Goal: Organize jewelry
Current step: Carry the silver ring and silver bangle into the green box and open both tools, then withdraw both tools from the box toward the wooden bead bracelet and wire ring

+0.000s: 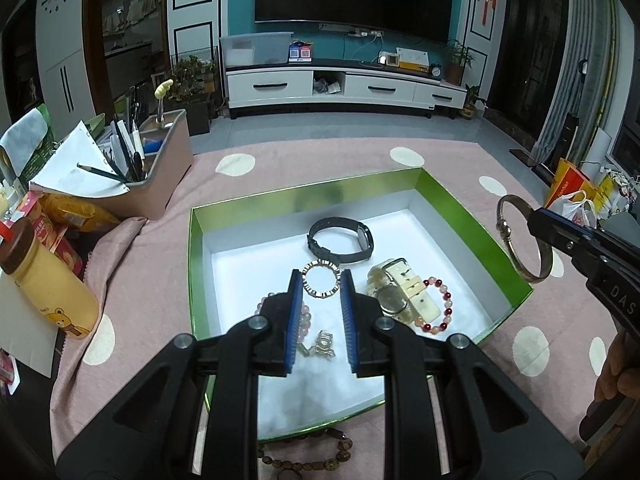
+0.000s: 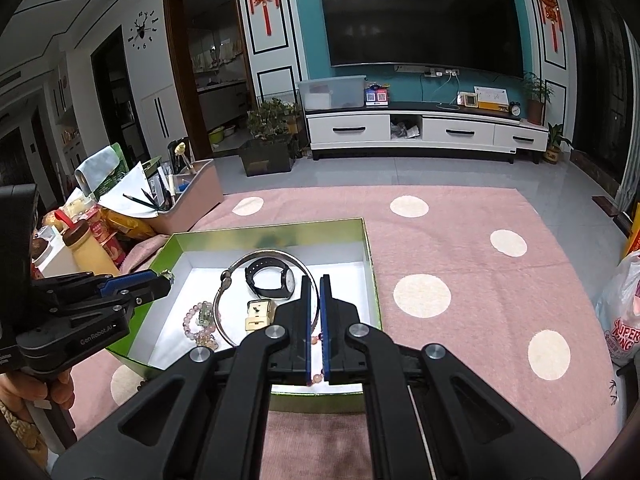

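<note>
A green box point(image 1: 476, 224) with a white floor holds a black watch point(image 1: 340, 238), a cream-strap watch point(image 1: 404, 294), a red and pink bead bracelet point(image 1: 444, 308), a pink bead bracelet point(image 1: 306, 318) and a small clasp piece point(image 1: 322, 346). My left gripper point(image 1: 320, 280) is shut on a sparkly ring bracelet point(image 1: 320, 280) above the box; it also shows in the right wrist view point(image 2: 160, 280). My right gripper point(image 2: 316, 284) is shut on a metal bangle point(image 2: 228, 280), seen at the box's right edge in the left wrist view point(image 1: 520, 236).
The box point(image 2: 370, 264) sits on a pink cloth with cream dots point(image 2: 460, 240). A brown bead bracelet point(image 1: 308, 456) lies on the cloth near the box's front. A pen holder point(image 1: 160, 168), a yellow bottle point(image 1: 48, 288) and snack packs crowd the left side.
</note>
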